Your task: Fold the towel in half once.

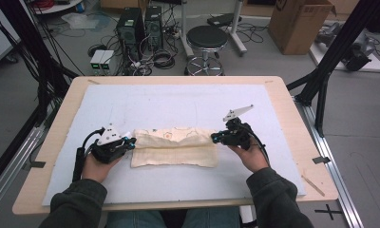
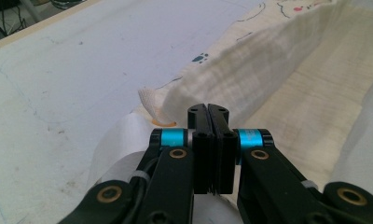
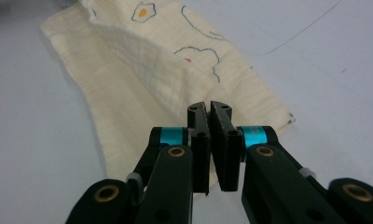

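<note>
A cream cloth [image 1: 174,147] printed with small outline drawings lies folded lengthwise on the white mat [image 1: 178,99]. A raised fold runs along it between the two grippers. My left gripper [image 1: 131,141] is at the cloth's left end, jaws pressed together where the lifted fold [image 2: 292,93] meets their tips [image 2: 208,108]. My right gripper [image 1: 214,137] is at the cloth's right end. Its jaws [image 3: 208,106] are closed where a ridge of the cloth [image 3: 142,79] runs up to them. The pinched edge itself is hidden behind the tips.
The mat covers most of a wooden table [image 1: 60,123]. A thin wooden stick [image 1: 313,185] lies near the table's front right corner. Beyond the far edge, on the floor, are a black stool [image 1: 206,38], computer towers [image 1: 131,26] and a cardboard box [image 1: 297,23].
</note>
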Motion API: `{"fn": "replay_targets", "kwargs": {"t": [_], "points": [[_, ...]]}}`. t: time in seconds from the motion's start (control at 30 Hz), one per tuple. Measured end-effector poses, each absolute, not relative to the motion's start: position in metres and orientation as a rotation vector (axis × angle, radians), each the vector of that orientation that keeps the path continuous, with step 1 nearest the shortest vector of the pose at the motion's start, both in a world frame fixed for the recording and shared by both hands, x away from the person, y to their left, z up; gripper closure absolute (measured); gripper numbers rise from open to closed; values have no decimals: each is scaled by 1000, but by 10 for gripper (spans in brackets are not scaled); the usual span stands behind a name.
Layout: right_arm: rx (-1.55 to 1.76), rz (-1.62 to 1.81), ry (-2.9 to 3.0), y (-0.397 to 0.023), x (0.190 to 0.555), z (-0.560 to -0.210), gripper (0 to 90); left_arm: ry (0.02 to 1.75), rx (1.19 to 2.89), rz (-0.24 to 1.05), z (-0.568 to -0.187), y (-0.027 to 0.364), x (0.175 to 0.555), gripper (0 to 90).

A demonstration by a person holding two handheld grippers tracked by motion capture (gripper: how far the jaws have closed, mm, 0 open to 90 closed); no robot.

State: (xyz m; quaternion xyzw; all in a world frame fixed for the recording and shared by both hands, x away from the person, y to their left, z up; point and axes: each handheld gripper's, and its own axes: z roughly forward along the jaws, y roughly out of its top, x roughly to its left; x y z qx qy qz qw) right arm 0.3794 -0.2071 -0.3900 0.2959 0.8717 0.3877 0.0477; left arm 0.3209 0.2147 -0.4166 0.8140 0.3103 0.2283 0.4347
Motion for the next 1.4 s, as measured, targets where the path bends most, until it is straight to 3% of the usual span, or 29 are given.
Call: {"fn": "replay_targets", "kwargs": {"t": [0.57,0.83,1.0,1.4], "points": [[893,1202,2672,-210,361,-412,847,786,2064,549,-431,216,304,867],[900,1217,2685,-214,353,-419,670,802,2067,491,-431,222,296,653],[878,1308,2645,-223,346,-408,573,823,1992,500,-421,234,291,616],[787,1227,2758,-208,346,-418,601,782,1936,443,-414,228,288,549]]}}
